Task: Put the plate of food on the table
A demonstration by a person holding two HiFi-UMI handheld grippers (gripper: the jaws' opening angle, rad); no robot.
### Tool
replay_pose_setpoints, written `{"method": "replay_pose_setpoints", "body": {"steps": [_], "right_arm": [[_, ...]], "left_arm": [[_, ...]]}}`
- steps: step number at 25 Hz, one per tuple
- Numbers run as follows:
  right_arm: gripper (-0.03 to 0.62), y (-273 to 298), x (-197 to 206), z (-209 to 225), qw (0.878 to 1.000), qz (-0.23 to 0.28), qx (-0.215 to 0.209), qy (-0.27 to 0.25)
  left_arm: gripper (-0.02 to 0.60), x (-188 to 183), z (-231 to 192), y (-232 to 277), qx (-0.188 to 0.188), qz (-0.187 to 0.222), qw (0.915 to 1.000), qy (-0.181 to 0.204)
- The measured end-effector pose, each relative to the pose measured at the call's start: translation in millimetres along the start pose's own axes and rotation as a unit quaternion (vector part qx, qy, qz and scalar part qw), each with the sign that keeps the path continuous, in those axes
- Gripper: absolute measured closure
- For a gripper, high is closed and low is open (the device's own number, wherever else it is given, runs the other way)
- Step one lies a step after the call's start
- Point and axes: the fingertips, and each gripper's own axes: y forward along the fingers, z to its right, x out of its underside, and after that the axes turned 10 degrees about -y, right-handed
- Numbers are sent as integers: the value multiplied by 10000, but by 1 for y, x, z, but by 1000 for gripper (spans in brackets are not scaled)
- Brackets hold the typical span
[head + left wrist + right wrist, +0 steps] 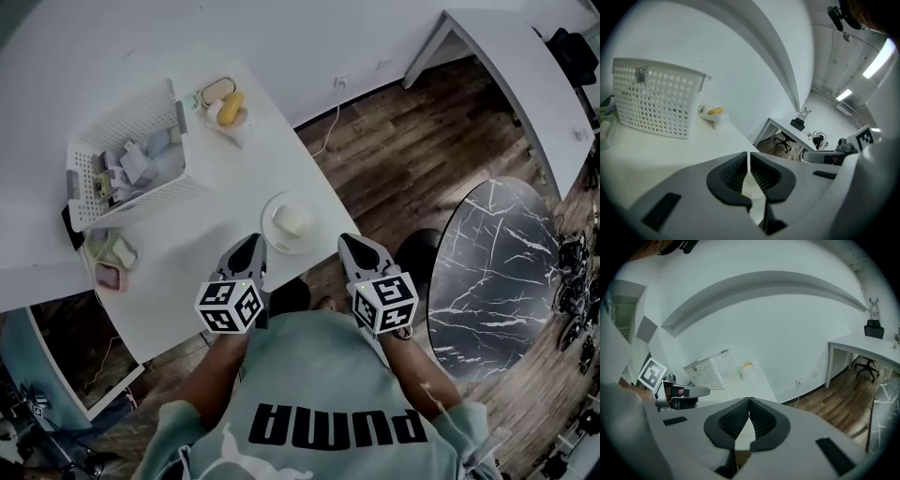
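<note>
Already the plate of food (305, 247) sat on the table (216, 187), mid-frame.
Left gripper (253, 244) and right gripper (349, 244) were shut, empty; a bump could knock it off.

In the head view the pale lump (292, 222) on the plate (273, 214) is too small to name. So are the jumbled contents of the basket (141, 195) and the yellow thing (231, 106) at the far corner of the surface (206, 230). In each gripper view the body of the left gripper (749, 158) or the right gripper (749, 404) hides what lies beneath. Only a white sliver shows below the tips, plate or surface unclear. A greenish object (603, 115) is cut off at the left gripper view's edge.
</note>
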Motion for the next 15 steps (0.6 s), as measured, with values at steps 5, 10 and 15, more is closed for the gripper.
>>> {"method": "replay_pose_setpoints", "body": {"steps": [5, 10, 15], "right_arm": [[585, 26, 17, 4, 9987, -323, -174, 355], [585, 46, 28, 8, 9966, -603, -176, 532], [574, 63, 40, 11, 9925, -877, -213, 822]], "left_arm": [[540, 9, -22, 18, 39, -375, 9986, -359], [514, 18, -38, 35, 68, -726, 9954, -615], [505, 23, -51, 48, 69, -961, 9918, -841]]}}
